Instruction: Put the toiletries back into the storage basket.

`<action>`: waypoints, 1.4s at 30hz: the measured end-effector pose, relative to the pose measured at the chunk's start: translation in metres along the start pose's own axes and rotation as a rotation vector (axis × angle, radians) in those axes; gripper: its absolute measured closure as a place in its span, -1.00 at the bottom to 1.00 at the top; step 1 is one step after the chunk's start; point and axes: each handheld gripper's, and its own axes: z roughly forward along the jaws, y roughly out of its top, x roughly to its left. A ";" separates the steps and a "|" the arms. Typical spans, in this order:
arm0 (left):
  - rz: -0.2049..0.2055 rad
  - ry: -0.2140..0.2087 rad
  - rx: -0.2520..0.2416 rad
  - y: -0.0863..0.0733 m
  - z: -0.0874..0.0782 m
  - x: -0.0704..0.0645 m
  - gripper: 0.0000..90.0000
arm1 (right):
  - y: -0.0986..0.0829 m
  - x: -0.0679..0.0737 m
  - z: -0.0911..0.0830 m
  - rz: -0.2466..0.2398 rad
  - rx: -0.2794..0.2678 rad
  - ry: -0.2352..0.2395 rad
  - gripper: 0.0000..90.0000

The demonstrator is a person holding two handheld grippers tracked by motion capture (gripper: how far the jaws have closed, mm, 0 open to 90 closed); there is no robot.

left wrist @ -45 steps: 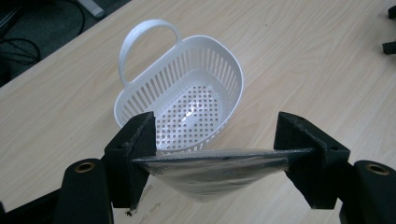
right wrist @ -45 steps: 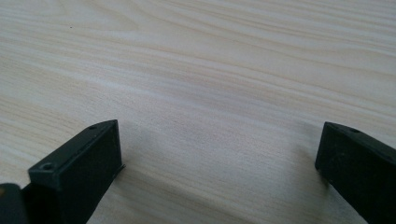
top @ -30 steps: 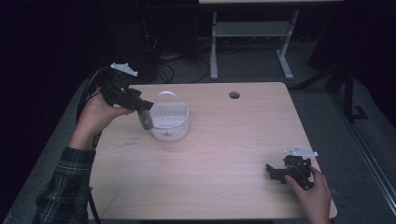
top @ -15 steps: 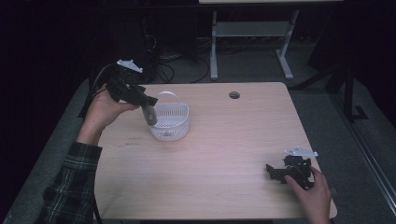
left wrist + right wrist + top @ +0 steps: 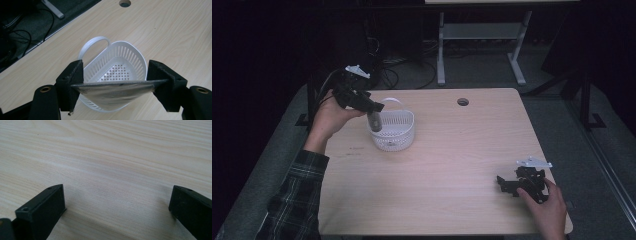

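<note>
High view: pouch held over basket, release pending

High view puts the left claw (image 5: 373, 114) at the bench's far-left part, clamped on a flat grey pouch (image 5: 374, 121) that hangs over the near-left rim of the white basket (image 5: 393, 131). The right claw (image 5: 506, 184) rests near the bench's near-right corner, well apart from the work.

Step in hand, as I judge it: carrying the pouch to the basket for a drop. Next move calls for shifting slightly further over the basket's hollow, then parting the jaws so the pouch falls inside rather than catching the rim.

Left gripper view adds what the high view lacks: the pouch (image 5: 115, 90) is stretched edge-on between both jaws, with the basket's perforated floor (image 5: 116, 72) directly beyond it.

Right gripper view shows jaws standing wide apart over bare bench (image 5: 112, 165), holding nothing.
</note>
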 end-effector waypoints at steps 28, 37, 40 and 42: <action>-0.045 -0.009 0.026 -0.024 0.047 0.005 -0.35 | 0.000 0.000 0.000 -0.001 0.000 -0.001 -1.00; -0.051 -0.001 0.037 -0.032 0.061 0.008 -0.35 | 0.000 0.000 0.000 -0.001 0.000 -0.001 -1.00; -0.062 0.000 0.047 -0.038 0.069 0.010 -0.35 | 0.000 0.000 0.000 -0.001 0.000 -0.001 -1.00; -0.064 0.000 0.051 -0.040 0.073 0.010 -0.35 | 0.000 0.000 0.000 -0.001 0.000 0.000 -1.00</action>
